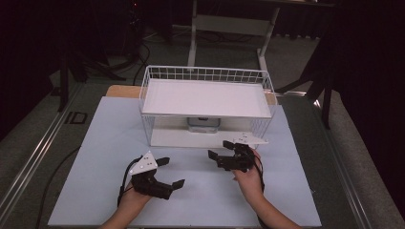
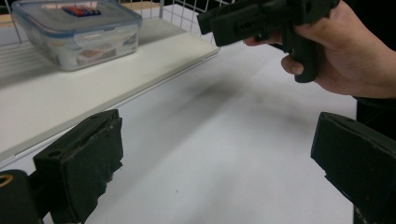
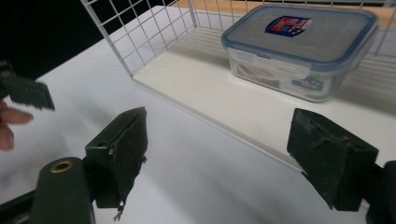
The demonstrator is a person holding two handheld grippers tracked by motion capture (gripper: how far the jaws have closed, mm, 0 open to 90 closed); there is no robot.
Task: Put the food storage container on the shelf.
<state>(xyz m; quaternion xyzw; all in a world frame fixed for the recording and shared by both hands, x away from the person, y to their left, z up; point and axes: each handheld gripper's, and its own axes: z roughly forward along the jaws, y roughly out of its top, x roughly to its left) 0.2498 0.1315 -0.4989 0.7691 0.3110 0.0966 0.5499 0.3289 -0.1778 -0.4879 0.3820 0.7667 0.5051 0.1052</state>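
Hiding under shelf [image 1: 205,98]: lidded container [image 1: 204,124]

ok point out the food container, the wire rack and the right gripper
food container [image 3: 299,49], right gripper view, on its lid
wire rack [image 1: 206,74], high view, on its back rim
right gripper [image 1: 218,150], high view, between its open jaws

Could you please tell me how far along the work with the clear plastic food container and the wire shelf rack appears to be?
Done, apparently: the clear plastic food container with a blue-rimmed lid sits on the lower board of the white wire shelf rack. In hand: nothing; the right hand-held gripper and the left hand-held gripper are both open and empty over the white table. Nothing visibly remains.
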